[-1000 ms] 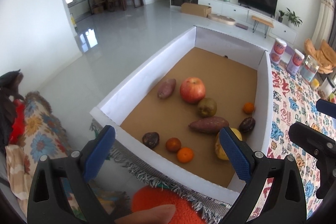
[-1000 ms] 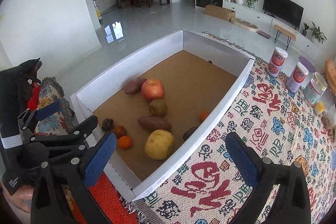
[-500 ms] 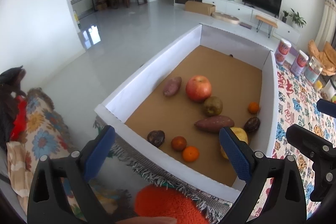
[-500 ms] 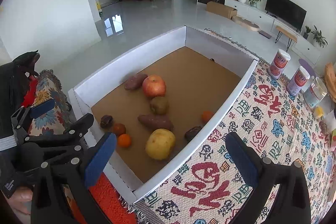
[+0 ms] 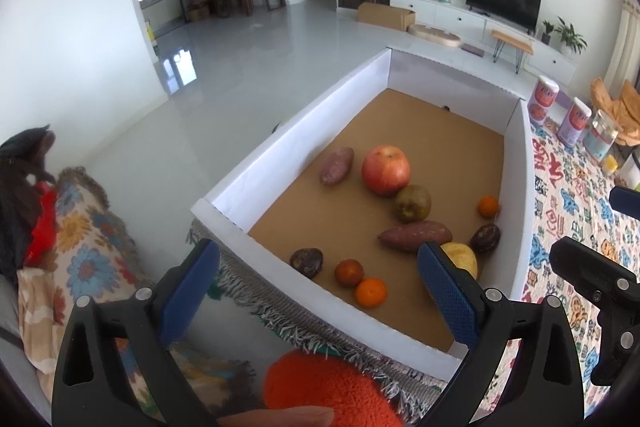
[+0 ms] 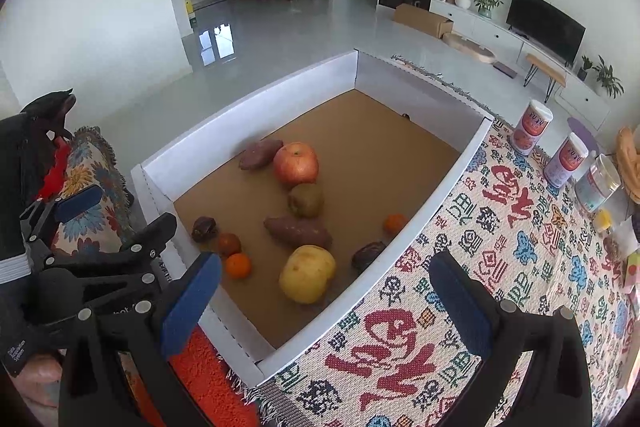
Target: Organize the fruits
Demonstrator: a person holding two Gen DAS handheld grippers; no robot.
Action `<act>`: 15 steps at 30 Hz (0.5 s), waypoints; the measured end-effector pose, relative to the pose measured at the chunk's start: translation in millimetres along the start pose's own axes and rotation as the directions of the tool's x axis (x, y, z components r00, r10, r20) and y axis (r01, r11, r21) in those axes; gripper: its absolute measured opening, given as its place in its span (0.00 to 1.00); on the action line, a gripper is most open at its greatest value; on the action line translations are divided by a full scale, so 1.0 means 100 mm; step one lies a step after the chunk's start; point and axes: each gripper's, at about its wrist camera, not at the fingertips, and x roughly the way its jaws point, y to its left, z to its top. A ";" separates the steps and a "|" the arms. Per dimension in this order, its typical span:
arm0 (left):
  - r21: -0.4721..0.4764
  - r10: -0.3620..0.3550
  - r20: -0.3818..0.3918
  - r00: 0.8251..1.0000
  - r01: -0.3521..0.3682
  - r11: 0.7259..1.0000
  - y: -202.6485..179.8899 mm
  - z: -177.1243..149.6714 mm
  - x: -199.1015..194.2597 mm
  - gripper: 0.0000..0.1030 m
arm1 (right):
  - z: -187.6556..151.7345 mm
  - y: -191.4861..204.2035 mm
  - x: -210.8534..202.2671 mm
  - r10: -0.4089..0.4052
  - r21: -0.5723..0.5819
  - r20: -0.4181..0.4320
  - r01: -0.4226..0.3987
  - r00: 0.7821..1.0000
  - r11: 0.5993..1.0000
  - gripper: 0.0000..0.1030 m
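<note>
Room: bright living room, pale tiled floor; a patterned cloth covers the surface, a white-walled tray with a brown floor sits on it.
Far left of the tools: purple sweet potato by the left wall, red apple touching a brown pear.
Ahead, between the tools: dark passion fruit, two small oranges close together, a second sweet potato, yellow pear.
Right: third orange and another dark fruit against the right wall.
Sorting state: kinds lie mixed and scattered; whether any grouping is settled, I cannot tell.
Doing it well: I judge round fruit will roll, so close across the widest part and set down gently.
Left gripper: spread wide, holding nothing, hovering before the tray's near wall.
Right gripper: spread wide, holding nothing, above the tray's near right corner.
</note>
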 end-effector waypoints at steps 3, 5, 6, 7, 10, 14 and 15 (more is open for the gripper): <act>0.001 0.003 0.015 1.000 -0.003 1.000 0.01 0.00 -0.04 0.97 | 0.01 -0.01 -0.04 -0.003 -0.001 0.017 0.003 1.000 1.000 1.00; 0.000 0.002 0.022 1.000 -0.002 1.000 0.02 0.01 -0.07 0.98 | 0.01 -0.04 -0.07 0.021 0.015 0.032 -0.022 0.999 1.000 1.00; -0.001 0.001 0.025 1.000 -0.001 1.000 0.02 0.01 -0.08 0.98 | 0.01 -0.06 -0.09 0.032 0.023 0.041 -0.033 0.999 0.999 1.00; -0.001 0.001 0.027 1.000 -0.001 1.000 0.02 0.01 -0.09 0.98 | 0.01 -0.07 -0.11 0.040 0.028 0.050 -0.041 0.998 0.999 1.00; -0.004 0.003 0.036 0.999 -0.003 1.000 0.04 0.01 -0.11 0.99 | 0.01 -0.10 -0.19 0.030 0.042 0.094 -0.034 0.995 0.999 1.00; -0.004 0.014 0.051 0.999 -0.013 1.000 0.05 0.02 -0.15 0.99 | -0.02 -0.16 -0.31 0.036 0.081 0.154 -0.049 0.987 0.996 1.00; -0.004 0.018 0.054 0.998 -0.018 1.000 0.05 0.02 -0.16 0.99 | -0.02 -0.17 -0.32 0.044 0.086 0.158 -0.058 0.986 0.995 1.00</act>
